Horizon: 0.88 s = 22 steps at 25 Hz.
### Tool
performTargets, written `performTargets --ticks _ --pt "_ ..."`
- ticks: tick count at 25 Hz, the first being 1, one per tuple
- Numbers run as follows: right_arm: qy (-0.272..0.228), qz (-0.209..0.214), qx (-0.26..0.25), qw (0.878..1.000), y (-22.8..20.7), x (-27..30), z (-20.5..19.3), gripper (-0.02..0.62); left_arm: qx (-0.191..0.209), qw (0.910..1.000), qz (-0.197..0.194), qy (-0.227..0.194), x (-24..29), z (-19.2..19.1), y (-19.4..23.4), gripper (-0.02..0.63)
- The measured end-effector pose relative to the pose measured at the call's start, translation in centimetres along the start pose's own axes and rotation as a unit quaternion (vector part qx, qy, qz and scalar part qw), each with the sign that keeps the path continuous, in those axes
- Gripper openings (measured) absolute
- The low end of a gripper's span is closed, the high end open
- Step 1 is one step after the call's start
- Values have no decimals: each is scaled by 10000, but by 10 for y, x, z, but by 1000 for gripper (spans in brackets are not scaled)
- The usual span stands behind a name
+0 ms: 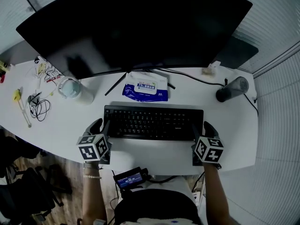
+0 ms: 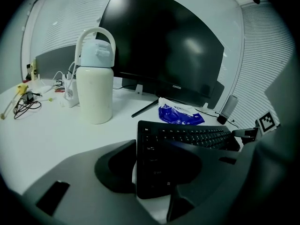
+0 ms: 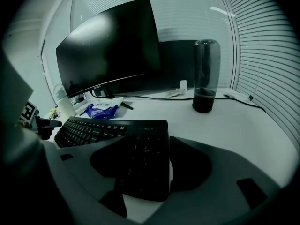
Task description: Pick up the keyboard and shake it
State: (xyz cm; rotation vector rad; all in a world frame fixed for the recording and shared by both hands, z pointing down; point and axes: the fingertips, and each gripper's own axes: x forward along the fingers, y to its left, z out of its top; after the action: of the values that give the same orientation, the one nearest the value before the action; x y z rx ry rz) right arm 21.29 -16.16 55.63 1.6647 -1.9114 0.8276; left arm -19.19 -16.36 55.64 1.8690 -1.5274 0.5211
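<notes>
A black keyboard [image 1: 153, 122] lies flat on the white desk [image 1: 154, 156] in front of the monitor. My left gripper [image 1: 101, 128] sits at its left front corner. In the left gripper view one jaw stands just outside the keyboard's [image 2: 187, 139] short left edge and the other hangs over the keys, so my left gripper [image 2: 154, 158] is open. My right gripper [image 1: 201, 129] mirrors this at the right end. There a thin strip of desk shows between the outer jaw and the keyboard [image 3: 117, 130], and my right gripper [image 3: 147, 158] is open too.
A wide dark monitor [image 1: 136, 27] stands behind, with a blue wipes pack [image 1: 146, 86] at its foot. A white bottle [image 1: 72, 89] is back left beside loose cables [image 1: 38, 108]. A dark tumbler [image 1: 231, 89] stands back right. The desk's front edge runs just below both grippers.
</notes>
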Motion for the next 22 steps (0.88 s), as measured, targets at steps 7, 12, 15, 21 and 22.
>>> performTargets --ticks 7,12,15,21,22 --pt "-570 -335 -262 9975 1 -29 23 87 764 9964 3 -362 -25 16 -17 54" --pt "-969 -203 -276 9947 23 -57 39 61 1432 9856 -194 -881 -49 45 -47 29" --pt "-1218 -56 -349 9919 41 -75 51 57 1534 9807 -331 -1165 -66 61 -62 25" --pt "-1603 243 -392 9860 73 -107 72 51 1834 9698 -578 -1498 -96 82 -90 23" --pt "-1658 294 -389 9849 78 -112 75 49 1870 9682 -597 -1551 -101 85 -93 23"
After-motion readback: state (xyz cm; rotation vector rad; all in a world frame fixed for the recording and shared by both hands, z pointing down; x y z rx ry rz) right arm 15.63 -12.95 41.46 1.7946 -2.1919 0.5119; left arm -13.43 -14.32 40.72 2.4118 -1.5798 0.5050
